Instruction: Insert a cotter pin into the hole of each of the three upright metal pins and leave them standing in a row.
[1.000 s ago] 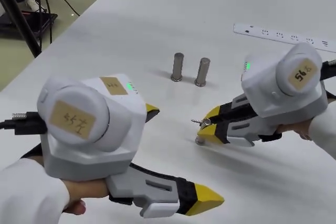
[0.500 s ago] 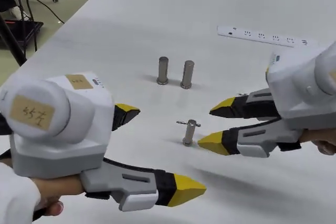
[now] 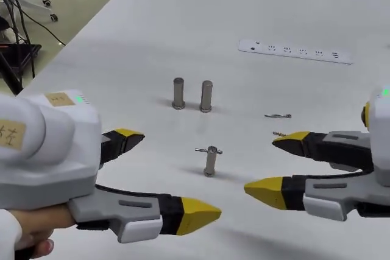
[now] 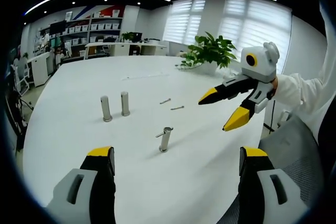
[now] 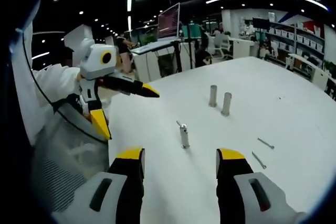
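Left tool: the left tool [image 3: 175, 173] hangs over the near side of the white worktop [image 3: 122, 41], its yellow-tipped jaws spread wide with nothing between them.
Right tool: the right tool [image 3: 263, 165] points in from the opposite side, jaws likewise wide and empty.
Fitted pin: the fitted pin [image 3: 210, 162] stands upright between the tips of the two tools, touched by neither. In the left gripper view it sits straight ahead, in the gap between the jaws.
Cotter pin: a cotter pin [image 3: 208, 150] runs through the fitted pin near its top and sticks out on both sides.
Other pins: the second pin [image 3: 178, 93] and the third pin [image 3: 206, 95] stand upright side by side, close but apart, beyond the fitted pin and farther from both tools.
Loose pieces: the near loose cotter pin [image 3: 279, 133] lies flat just past the right tool's upper tip. The far loose cotter pin [image 3: 278, 115] lies a little beyond it.
Background: a white power strip [image 3: 295, 51] lies across the worktop, well apart from both tools.
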Available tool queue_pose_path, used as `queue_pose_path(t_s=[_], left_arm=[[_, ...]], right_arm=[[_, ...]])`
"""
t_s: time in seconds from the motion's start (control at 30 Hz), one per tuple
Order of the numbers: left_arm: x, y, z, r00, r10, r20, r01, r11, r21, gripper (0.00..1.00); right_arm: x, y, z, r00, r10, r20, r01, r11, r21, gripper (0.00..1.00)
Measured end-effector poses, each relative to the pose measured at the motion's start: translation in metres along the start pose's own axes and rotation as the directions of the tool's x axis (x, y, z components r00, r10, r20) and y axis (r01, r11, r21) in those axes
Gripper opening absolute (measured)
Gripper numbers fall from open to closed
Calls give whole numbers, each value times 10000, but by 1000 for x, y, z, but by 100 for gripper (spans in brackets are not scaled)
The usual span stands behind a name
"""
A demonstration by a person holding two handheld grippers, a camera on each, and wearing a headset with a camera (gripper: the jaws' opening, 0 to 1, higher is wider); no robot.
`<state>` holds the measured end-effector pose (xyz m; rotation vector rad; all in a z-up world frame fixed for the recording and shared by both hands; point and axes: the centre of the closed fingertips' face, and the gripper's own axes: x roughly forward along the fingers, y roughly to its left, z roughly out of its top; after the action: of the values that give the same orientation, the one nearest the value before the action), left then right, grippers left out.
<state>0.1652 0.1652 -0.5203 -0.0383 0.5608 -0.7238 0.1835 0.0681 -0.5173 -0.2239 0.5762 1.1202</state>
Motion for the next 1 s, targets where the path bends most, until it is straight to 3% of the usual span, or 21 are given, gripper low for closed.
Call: queue_pose_path(t_s=[0.17, 0.3, 0.4, 0.47, 0.53, 0.7, 0.83, 1.0], left_arm=[[-1, 0, 3, 10000, 12, -27, -12, 10000, -46, 98], [-1, 6, 5, 9997, 260, 1, -260, 9996, 63, 99], [1, 9, 10, 9996, 264, 111, -263, 9996, -26, 98], [2, 11, 12, 9994, 285, 196, -284, 9996, -97, 98], [3, 13, 13, 9994, 281, 207, -278, 9995, -135, 98], [7, 18, 18, 9996, 219, 153, -218, 9997, -79, 98], [10, 24, 22, 9998, 192, -39, -191, 9998, 77, 98], [15, 38, 32, 9993, 361, -54, -359, 9986, 380, 98]], right_arm=[[-12, -5, -2, 9987, -419, 298, 403, 9979, 513, 60], [-20, -1, -2, 9974, -336, 637, 245, 9901, 1380, 67], [-23, 0, -5, 9969, -485, 624, 384, 9874, 1537, 82], [-25, -3, -6, 9936, -743, 856, 590, 9838, 1694, 85], [-25, -1, -10, 9945, -627, 835, 447, 9783, 2023, 85], [-26, -4, -17, 9933, -971, 634, 813, 9729, 2164, 98], [-27, -9, -24, 9912, -1270, 367, 1159, 9685, 2202, 98], [-31, -13, -25, 9888, -1430, 432, 1287, 9625, 2386, 98]])
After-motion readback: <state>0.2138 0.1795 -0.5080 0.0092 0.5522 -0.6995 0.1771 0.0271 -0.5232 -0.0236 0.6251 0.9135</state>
